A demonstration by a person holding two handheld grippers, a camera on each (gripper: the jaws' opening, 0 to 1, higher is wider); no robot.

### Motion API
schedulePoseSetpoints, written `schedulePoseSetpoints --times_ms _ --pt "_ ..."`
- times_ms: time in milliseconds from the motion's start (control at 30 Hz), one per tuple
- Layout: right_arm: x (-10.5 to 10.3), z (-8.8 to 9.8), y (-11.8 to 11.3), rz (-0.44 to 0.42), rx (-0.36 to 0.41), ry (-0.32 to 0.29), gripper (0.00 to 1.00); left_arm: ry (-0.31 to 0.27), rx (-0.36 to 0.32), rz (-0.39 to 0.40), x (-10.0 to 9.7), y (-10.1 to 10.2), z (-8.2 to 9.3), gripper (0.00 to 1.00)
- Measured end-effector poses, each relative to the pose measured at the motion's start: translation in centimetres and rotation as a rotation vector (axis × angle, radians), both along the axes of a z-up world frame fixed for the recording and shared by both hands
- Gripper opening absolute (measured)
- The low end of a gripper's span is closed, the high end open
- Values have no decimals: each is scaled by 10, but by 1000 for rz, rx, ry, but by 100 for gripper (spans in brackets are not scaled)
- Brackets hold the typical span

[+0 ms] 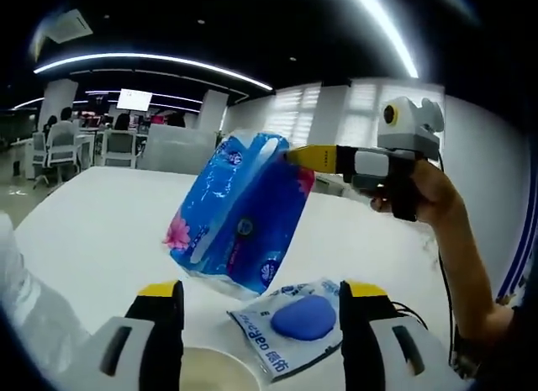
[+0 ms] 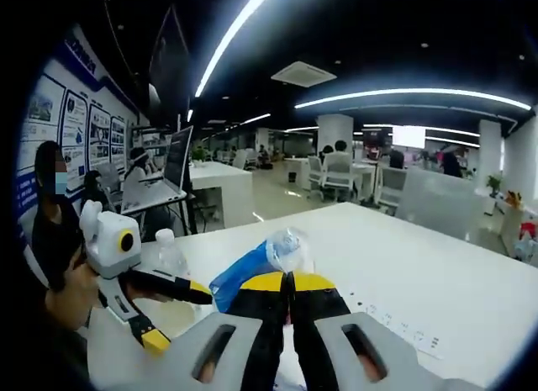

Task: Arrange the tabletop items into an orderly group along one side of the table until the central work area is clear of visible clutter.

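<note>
In the left gripper view, the left gripper [image 1: 261, 311] is held wide open with nothing between its jaws. One wipes packet [image 1: 294, 324] (blue lid) lies on the white table [image 1: 92, 231]. Beyond, one blue tissue pack [image 1: 239, 210] is lifted clear, pinched at its top corner by the closed right gripper [image 2: 290, 282].

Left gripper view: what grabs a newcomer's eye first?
A blue plastic tissue pack hangs in mid-air above the white table, pinched at its top corner by the right claw. Below it, between the open left claw's jaws, lies a flat white packet with a blue oval.
</note>
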State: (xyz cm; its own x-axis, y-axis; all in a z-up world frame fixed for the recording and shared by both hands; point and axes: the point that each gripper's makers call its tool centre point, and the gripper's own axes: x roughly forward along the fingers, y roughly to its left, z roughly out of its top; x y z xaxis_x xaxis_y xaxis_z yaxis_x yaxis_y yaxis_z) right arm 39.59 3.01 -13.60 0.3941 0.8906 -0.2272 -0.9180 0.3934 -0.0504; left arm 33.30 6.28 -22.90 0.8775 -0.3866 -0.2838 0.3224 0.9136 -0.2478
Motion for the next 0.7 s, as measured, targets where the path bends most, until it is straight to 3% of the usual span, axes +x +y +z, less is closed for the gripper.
schedulePoseSetpoints --times_ms 133,200,333,500,700 --pt "-2 6 0 10 2 -11 0 -19 -7 7 -3 -3 2 70" --pt "-3 9 -1 13 10 -15 0 -63 -28 29 -1 2 10 65" --pt "-1 12 -2 12 13 -21 0 -122 -57 56 -2 7 21 51" --pt "2 15 -6 4 29 -18 0 -167 -16 61 -6 8 23 38" --pt "-2 18 -15 -5 46 -25 0 -232 -7 84 -9 12 29 15"
